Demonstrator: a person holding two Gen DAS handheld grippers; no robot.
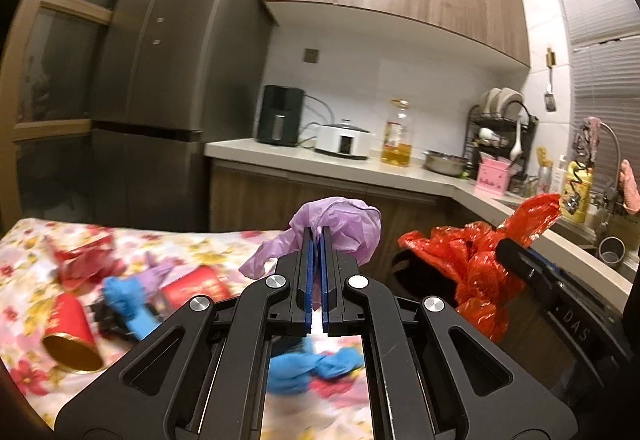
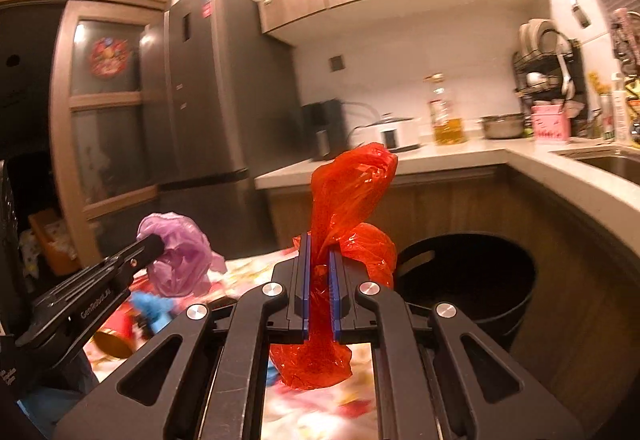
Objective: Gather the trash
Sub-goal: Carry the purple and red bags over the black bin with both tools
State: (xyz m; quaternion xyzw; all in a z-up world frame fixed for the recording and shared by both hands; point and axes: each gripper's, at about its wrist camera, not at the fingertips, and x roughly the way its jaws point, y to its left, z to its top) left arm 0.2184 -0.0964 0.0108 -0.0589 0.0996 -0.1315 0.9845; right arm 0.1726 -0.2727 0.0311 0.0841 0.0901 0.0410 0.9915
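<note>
Left gripper clamping crumpled lilac plastic bag, right gripper pinching crinkly, glossy red plastic bag, round black bin beside.

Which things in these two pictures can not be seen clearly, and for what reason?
- Black bin: its inside is dark in the right wrist view; contents unknown.
- Trash on the floral tablecloth: motion blur in the left wrist view.
- Blue glove: partly hidden by the left hand-held gripper.
- Red bag: lower part covered by the right hand-held gripper.

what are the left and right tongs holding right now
Left tongs: closed on the purple plastic bag.
Right tongs: closed on the red plastic bag.
</note>
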